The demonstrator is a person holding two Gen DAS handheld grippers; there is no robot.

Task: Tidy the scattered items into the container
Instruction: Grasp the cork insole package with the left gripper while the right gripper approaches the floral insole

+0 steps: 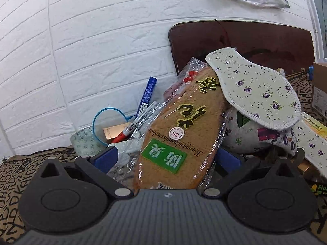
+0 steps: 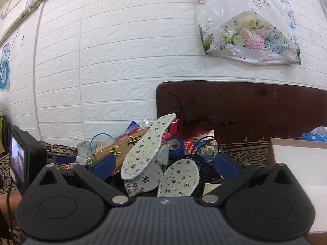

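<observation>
In the left wrist view, my left gripper [image 1: 166, 158] has its jaws wide apart on either side of a brown packaged insole [image 1: 179, 130] in clear plastic, not pressing it. A white floral insole [image 1: 253, 89] leans over a patterned fabric pouch [image 1: 255, 136]. In the right wrist view, my right gripper [image 2: 164, 162] is open around the pile: the floral insole [image 2: 145, 149] stands tilted, a second floral insole [image 2: 179, 178] lies lower, with the pouch [image 2: 143, 181] between them. The brown insole [image 2: 126, 143] lies to the left. A cardboard box [image 2: 296, 163] stands at the right.
A white brick wall is close behind, with a dark brown board [image 2: 255, 110] leaning on it. A tape roll [image 1: 83, 140], blue ring [image 1: 108, 122], red marker [image 1: 124, 134] and blue box [image 1: 147, 94] lie left. Blue tape [image 2: 174, 146] and black cables [image 2: 204, 163] sit in the pile.
</observation>
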